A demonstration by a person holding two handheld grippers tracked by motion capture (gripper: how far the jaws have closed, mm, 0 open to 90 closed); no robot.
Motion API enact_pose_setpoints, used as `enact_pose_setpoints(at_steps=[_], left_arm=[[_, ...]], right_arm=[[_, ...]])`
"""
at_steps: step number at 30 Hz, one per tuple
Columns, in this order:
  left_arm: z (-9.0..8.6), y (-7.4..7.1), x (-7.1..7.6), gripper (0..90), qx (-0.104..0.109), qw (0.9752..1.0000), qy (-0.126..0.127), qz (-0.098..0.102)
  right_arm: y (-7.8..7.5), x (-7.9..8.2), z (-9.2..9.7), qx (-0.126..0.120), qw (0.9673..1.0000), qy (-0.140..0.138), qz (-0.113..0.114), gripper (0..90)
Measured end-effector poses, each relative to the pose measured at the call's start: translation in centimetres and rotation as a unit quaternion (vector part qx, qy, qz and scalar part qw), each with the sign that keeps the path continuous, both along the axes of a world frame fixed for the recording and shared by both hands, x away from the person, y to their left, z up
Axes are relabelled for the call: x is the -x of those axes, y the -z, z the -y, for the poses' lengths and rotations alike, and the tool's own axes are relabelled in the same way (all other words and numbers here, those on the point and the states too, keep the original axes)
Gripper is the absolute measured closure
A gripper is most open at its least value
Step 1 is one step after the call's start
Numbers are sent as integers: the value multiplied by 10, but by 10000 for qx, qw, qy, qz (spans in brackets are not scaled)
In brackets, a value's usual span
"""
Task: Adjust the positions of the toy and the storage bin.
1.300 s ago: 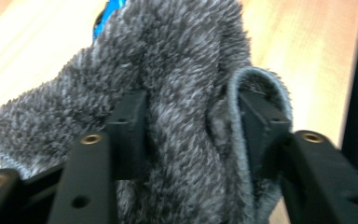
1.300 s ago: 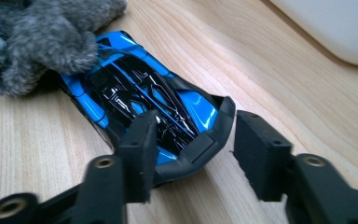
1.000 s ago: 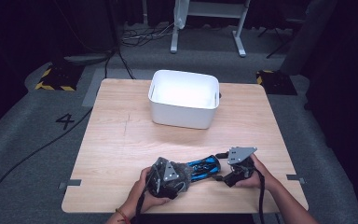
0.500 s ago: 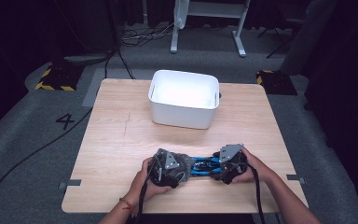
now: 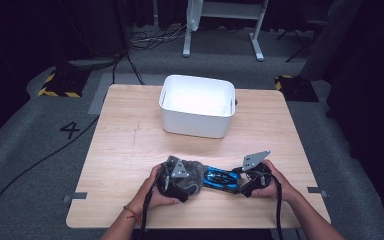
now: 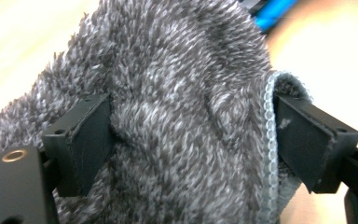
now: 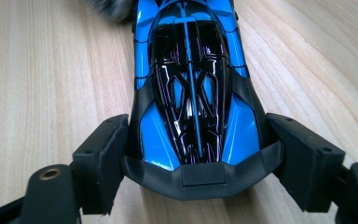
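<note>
Wiping step: left tool (image 6: pixel 191 144) pinching fuzzy grey cloth (image 6: pixel 182 93), jaws just eased wider; right tool (image 7: pixel 200 163) closing onto glossy blue-black toy car (image 7: pixel 193 93) at bench's (image 5: pixel 130 150) 6 o'clock. Next: steady car, rub.

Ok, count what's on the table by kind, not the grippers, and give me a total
Toy car, blue and black: 1
Fuzzy grey cloth: 1
White bin: 1
Total: 3
</note>
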State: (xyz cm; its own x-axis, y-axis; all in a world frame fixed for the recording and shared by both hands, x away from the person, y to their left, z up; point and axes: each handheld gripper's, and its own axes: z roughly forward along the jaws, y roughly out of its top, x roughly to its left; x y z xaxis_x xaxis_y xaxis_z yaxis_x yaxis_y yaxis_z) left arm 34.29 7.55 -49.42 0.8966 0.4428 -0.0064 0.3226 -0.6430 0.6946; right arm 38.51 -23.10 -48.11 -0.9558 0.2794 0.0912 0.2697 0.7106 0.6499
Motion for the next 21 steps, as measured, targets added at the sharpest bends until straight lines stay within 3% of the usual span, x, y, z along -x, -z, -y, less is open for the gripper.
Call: enact_pose_setpoints(at_steps=[2,5,10,13,14,17,21], left_arm=[[11,-1,7,151,-221,9995,186,154],[25,1,10,120,-543,9977,117,385],[29,1,7,97,-574,9970,1,528],[31,0,6,103,-666,9953,-45,699],[34,-1,5,109,-713,9939,-60,838],[39,-3,2,172,-906,9899,-127,1079],[44,-5,-1,299,-1051,9869,31,1220]], right_arm=[[-1,-1,-1,21,9999,51,-113,247],[-3,-2,-3,14,9992,151,-356,248],[-4,-8,-2,-60,9962,311,-816,249],[-5,-12,-3,-59,9937,344,-1063,249],[-6,-12,-3,-52,9931,355,-1121,249],[-6,-17,-2,-79,9894,353,-1407,248],[-6,-19,-2,-47,9871,367,-1558,247]])
